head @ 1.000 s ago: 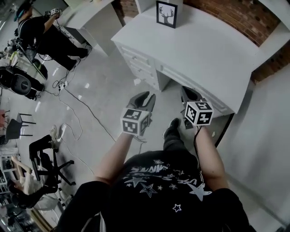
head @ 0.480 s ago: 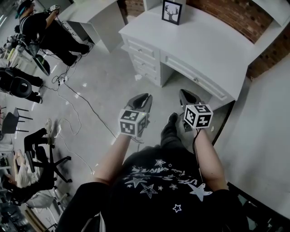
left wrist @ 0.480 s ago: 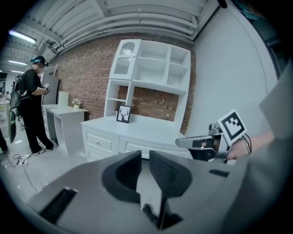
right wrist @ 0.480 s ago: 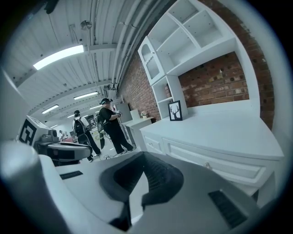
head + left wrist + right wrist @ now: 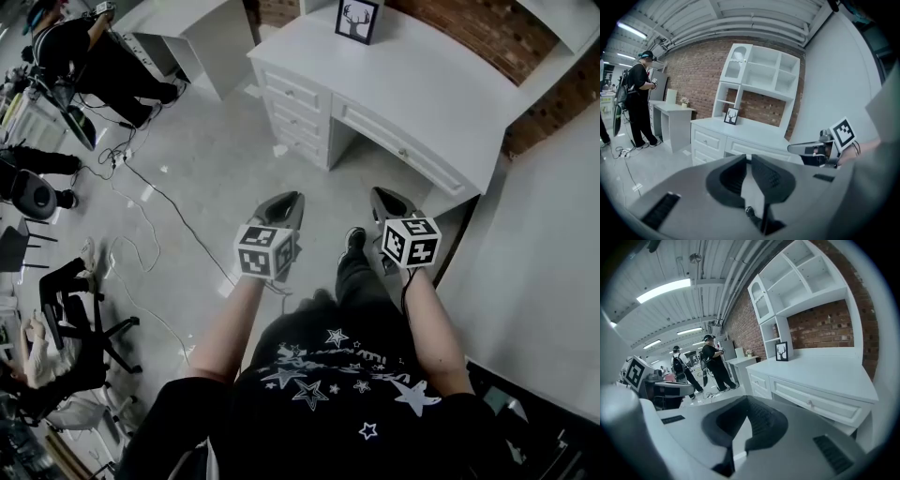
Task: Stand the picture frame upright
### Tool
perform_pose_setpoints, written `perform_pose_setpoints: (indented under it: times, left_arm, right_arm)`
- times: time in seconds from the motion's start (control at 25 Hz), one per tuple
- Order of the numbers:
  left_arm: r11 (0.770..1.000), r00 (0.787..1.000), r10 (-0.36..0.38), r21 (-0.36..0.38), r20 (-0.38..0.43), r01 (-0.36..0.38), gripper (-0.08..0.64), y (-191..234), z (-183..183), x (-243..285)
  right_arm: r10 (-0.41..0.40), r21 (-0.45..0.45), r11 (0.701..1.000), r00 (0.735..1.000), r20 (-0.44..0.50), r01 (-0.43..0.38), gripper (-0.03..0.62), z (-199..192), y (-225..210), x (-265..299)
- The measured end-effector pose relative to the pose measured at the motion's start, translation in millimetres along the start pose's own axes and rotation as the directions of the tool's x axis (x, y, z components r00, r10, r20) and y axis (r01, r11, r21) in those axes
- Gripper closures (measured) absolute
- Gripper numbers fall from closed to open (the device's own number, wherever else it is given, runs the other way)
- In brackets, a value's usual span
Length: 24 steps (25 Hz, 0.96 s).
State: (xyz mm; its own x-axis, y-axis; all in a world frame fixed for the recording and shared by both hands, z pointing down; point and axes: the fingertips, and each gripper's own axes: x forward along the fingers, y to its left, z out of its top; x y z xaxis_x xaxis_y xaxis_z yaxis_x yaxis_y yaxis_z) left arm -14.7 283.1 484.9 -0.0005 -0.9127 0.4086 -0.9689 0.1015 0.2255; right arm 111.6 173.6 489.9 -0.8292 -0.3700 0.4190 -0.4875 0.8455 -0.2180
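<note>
The black picture frame [image 5: 357,21] with a deer print stands upright at the back of the white desk [image 5: 422,84], near the brick wall. It also shows in the left gripper view [image 5: 731,116] and the right gripper view [image 5: 782,351]. Both grippers hang in the air over the floor, well short of the desk. My left gripper [image 5: 286,199] [image 5: 748,158] is closing, only a thin gap remains and nothing is between the jaws. My right gripper [image 5: 386,195] [image 5: 746,399] is shut and empty.
A white shelf unit [image 5: 759,75] rises behind the desk against the brick wall [image 5: 487,28]. A second white desk [image 5: 187,28] stands to the left, with a person in black [image 5: 84,56] beside it. Cables [image 5: 169,202] and an office chair [image 5: 84,309] are on the floor at left.
The desk and frame have slid up and away in the head view as I stepped back. The left gripper's jaws have narrowed. Both grippers stay held in front of my body.
</note>
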Motion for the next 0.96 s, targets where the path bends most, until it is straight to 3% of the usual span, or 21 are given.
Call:
perform_pose_setpoints:
  times: [0.12, 0.36, 0.68, 0.96]
  left_arm:
    - [1.0, 1.0, 0.0, -0.022, 0.005, 0.0, 0.517, 0.1, 1.3, -2.9]
    - [0.999, 0.999, 0.035, 0.017, 0.005, -0.035, 0.536, 5.8, 3.0, -12.6]
    - [0.998, 0.999, 0.054, 0.01, 0.004, -0.054, 0.541, 12.1, 6.6, -17.7]
    - [0.997, 0.997, 0.071, 0.002, 0.011, -0.071, 0.541, 8.1, -6.3, -20.3]
  right_arm:
    - [0.009, -0.01, 1.0, 1.0, -0.015, -0.009, 0.577, -1.4, 3.4, -0.7]
    - [0.029, -0.034, 0.999, 0.999, -0.018, -0.029, 0.578, 2.8, 13.5, -0.9]
    - [0.067, -0.064, 0.996, 0.997, -0.037, -0.07, 0.578, 8.4, 22.7, 4.7]
    - [0.099, -0.077, 0.992, 0.994, -0.038, -0.101, 0.578, -0.5, 29.6, 6.6]
